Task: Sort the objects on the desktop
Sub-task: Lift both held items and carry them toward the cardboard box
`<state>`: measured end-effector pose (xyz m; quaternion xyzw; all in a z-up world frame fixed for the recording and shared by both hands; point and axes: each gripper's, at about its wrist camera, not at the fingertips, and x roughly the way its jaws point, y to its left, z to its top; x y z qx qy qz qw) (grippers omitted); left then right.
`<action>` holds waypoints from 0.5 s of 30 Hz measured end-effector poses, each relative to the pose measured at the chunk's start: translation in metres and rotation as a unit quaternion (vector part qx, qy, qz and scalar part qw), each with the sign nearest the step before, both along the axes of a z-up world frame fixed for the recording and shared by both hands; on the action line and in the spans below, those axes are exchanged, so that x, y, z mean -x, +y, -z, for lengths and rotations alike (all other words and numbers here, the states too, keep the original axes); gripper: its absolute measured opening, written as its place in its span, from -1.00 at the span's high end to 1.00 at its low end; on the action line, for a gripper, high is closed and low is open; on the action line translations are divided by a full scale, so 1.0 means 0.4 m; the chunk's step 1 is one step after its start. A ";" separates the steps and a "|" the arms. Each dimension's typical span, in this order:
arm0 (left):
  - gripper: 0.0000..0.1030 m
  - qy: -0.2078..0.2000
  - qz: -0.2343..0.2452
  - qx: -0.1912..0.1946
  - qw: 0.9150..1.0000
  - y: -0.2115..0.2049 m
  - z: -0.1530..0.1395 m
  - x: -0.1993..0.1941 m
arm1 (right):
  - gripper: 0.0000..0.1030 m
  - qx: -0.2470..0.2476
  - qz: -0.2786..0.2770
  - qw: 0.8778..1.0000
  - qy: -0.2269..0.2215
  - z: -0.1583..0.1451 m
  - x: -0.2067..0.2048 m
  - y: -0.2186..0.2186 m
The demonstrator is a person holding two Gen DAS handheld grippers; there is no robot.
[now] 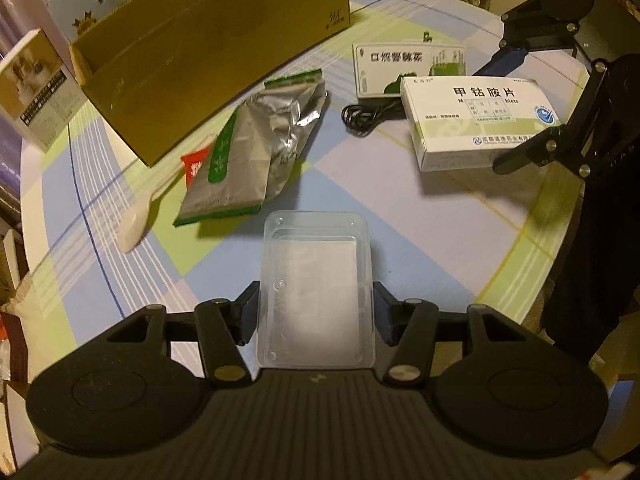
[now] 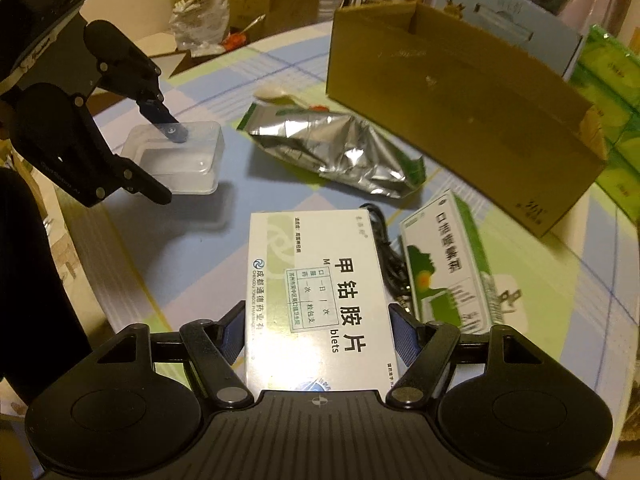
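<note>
My left gripper (image 1: 316,316) is shut on a clear plastic container (image 1: 316,276), its fingers pressing the two long sides; the container hangs just above the checked tablecloth. The right wrist view shows the same container (image 2: 176,156) in the left gripper (image 2: 168,164) at the left. My right gripper (image 2: 320,334) is shut on a white medicine box (image 2: 320,280) with black characters, held a little above the table over its shadow. In the left wrist view that white box (image 1: 476,120) sits in the right gripper (image 1: 502,114) at the right.
An open cardboard box (image 1: 212,48) stands at the back. A crumpled silver foil bag (image 1: 256,148), a white spoon (image 1: 138,220), a red packet (image 1: 194,164), a black cable (image 1: 368,116) and a green-white medicine box (image 1: 400,68) lie on the round table (image 1: 440,260).
</note>
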<state>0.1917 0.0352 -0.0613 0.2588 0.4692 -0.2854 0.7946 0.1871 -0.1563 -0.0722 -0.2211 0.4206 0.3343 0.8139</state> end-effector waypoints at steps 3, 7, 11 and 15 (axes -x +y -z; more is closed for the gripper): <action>0.00 -0.006 0.003 -0.001 1.000 -0.006 -0.024 0.011 | -0.34 0.001 -0.002 1.000 -0.007 -0.019 0.015 -0.009; 0.00 -0.015 0.004 -0.001 1.000 -0.010 -0.055 0.025 | -0.34 0.005 -0.003 1.000 -0.017 -0.038 0.032 -0.020; 0.00 -0.024 0.007 -0.003 1.000 -0.018 -0.081 0.036 | -0.34 0.004 -0.002 1.000 -0.026 -0.060 0.044 -0.033; 0.00 -0.031 0.010 -0.003 0.999 -0.029 -0.108 0.043 | -0.34 0.003 -0.001 0.999 -0.036 -0.082 0.053 -0.047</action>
